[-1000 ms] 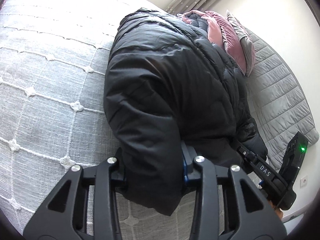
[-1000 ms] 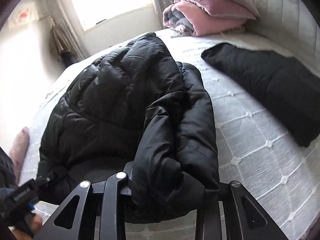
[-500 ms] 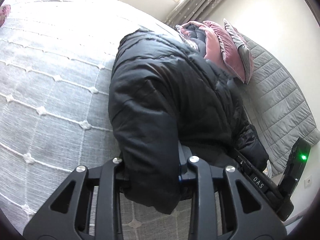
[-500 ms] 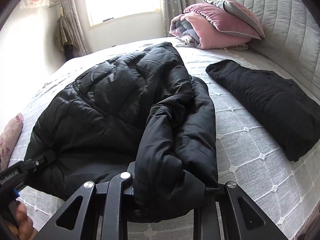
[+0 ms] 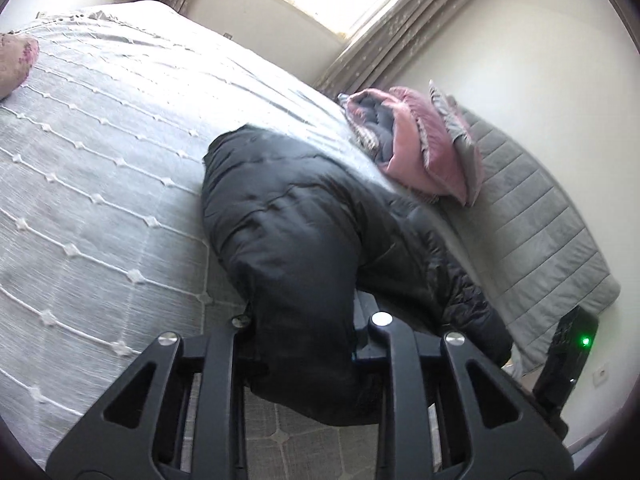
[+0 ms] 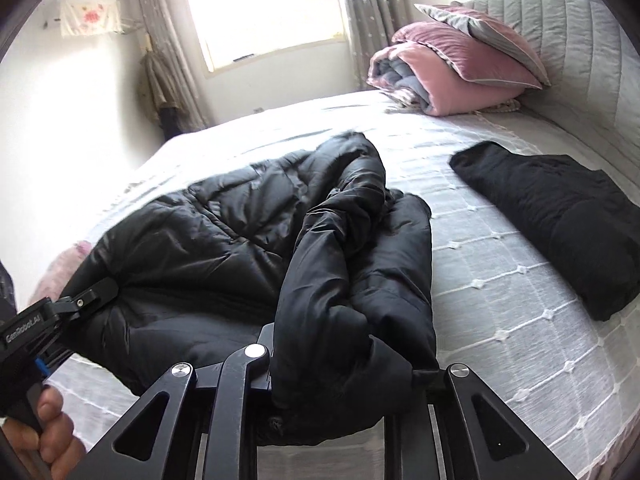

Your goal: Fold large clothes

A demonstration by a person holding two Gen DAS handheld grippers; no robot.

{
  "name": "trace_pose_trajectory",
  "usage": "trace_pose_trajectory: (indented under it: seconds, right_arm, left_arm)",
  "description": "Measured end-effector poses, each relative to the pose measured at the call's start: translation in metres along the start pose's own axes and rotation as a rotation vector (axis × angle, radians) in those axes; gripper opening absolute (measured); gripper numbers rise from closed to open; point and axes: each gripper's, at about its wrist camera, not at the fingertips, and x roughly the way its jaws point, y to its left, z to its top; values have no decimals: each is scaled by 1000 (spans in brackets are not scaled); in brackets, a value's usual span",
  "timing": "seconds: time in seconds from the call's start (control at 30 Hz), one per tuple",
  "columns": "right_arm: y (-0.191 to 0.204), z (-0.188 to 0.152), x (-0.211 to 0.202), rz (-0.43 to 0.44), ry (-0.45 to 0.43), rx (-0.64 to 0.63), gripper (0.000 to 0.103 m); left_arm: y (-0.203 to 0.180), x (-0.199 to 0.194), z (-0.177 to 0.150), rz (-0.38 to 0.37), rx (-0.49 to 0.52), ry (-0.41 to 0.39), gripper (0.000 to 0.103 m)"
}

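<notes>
A black puffer jacket (image 5: 304, 232) lies spread on the grey bed (image 5: 100, 184); it also shows in the right wrist view (image 6: 208, 240). My left gripper (image 5: 306, 332) is shut on a bunched edge of the jacket near the bed's front. My right gripper (image 6: 344, 360) is shut on another bunched edge of the jacket, a thick fold draped over its fingers. The left gripper also shows at the left edge of the right wrist view (image 6: 86, 296), holding the jacket's other corner.
A folded black garment (image 6: 560, 216) lies on the bed to the right. Pink and grey pillows and a rolled quilt (image 6: 460, 68) sit by the grey headboard (image 6: 592, 52). A small pink item (image 5: 16, 60) lies at the bed's far left. A window (image 6: 264, 12) is behind.
Both grippers have pulled back and tilted up with the jacket edges still held. More of the room and window now shows, and the jacket looks farther away.
</notes>
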Motion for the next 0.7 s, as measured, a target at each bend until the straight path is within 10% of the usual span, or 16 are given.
trace_pose_trajectory:
  seconds: [0.4, 0.7]
  right_arm:
    - [102, 34, -10, 116, -40, -96, 18]
    - [322, 104, -32, 407, -230, -251, 17]
  left_arm:
    - [44, -63, 78, 67, 74, -52, 24]
    - [128, -229, 231, 195, 123, -329, 24]
